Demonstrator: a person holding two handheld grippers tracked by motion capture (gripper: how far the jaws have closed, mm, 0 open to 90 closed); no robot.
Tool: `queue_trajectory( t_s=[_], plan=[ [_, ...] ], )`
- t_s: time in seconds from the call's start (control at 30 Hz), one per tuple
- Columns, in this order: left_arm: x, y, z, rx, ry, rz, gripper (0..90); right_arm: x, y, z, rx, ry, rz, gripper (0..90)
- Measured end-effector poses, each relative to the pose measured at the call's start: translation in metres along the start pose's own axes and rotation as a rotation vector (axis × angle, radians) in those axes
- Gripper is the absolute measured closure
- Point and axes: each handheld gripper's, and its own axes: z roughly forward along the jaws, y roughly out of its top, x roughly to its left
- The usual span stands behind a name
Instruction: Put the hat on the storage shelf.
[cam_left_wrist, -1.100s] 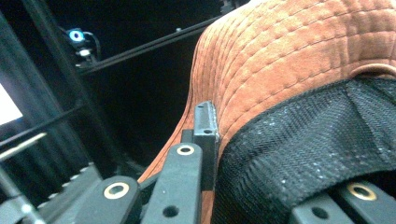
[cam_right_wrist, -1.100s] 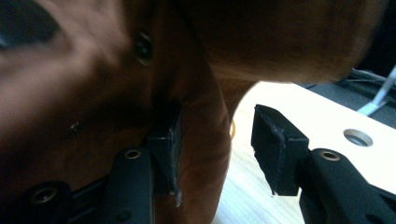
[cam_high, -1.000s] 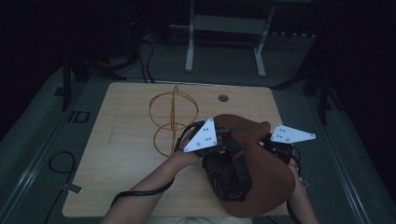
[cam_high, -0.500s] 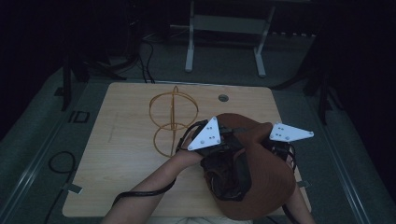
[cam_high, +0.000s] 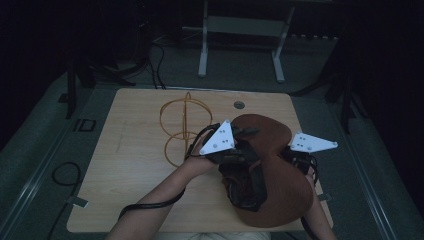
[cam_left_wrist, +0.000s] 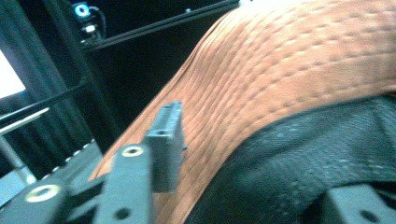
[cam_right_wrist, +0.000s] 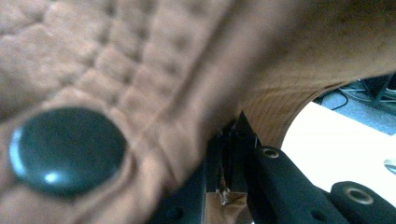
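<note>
A brown stitched hat (cam_high: 280, 170) with a black mesh lining (cam_high: 247, 185) lies at the table's right front. My left gripper (cam_high: 239, 146) is at its left side. Its jaws have just been opening and now stand apart (cam_left_wrist: 261, 163), with the brown crown (cam_left_wrist: 289, 79) and the lining (cam_left_wrist: 299, 158) between them; the left pad (cam_left_wrist: 164, 140) is clear of the fabric. My right gripper (cam_high: 294, 157) is at the hat's right edge. Its jaws have just been closing and are shut (cam_right_wrist: 232, 154) on the hat's brown edge (cam_right_wrist: 280, 102). A dark round stud (cam_right_wrist: 65, 149) sits on the hat close by.
A gold wire stand (cam_high: 185, 125) rises on the wooden table (cam_high: 135, 165) just left of my left hand. A small round grommet (cam_high: 239, 105) is near the far edge. Cables lie on the grey floor around the table, and a metal frame (cam_high: 240, 30) stands behind.
Both hands stay at the hat. The two white plates have shifted only slightly, and the hat lies where it was.
</note>
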Motion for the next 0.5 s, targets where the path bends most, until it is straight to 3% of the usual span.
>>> queue_trajectory(
  t_s=[0.27,0.37,0.5],
  plan=[
    [0.0,0.004,-0.004,0.027,0.024,0.005,43.7,0.0,0.005,-0.007,-0.009,-0.021,-0.001,87.2],
    [0.003,0.006,-0.01,0.063,0.059,-0.009,38.7,-0.002,0.005,-0.01,-0.017,-0.029,0.009,87.2],
    [0.007,0.007,-0.02,0.073,0.075,-0.03,37.8,-0.007,0.007,-0.017,-0.039,-0.054,0.02,87.2]
  ],
)
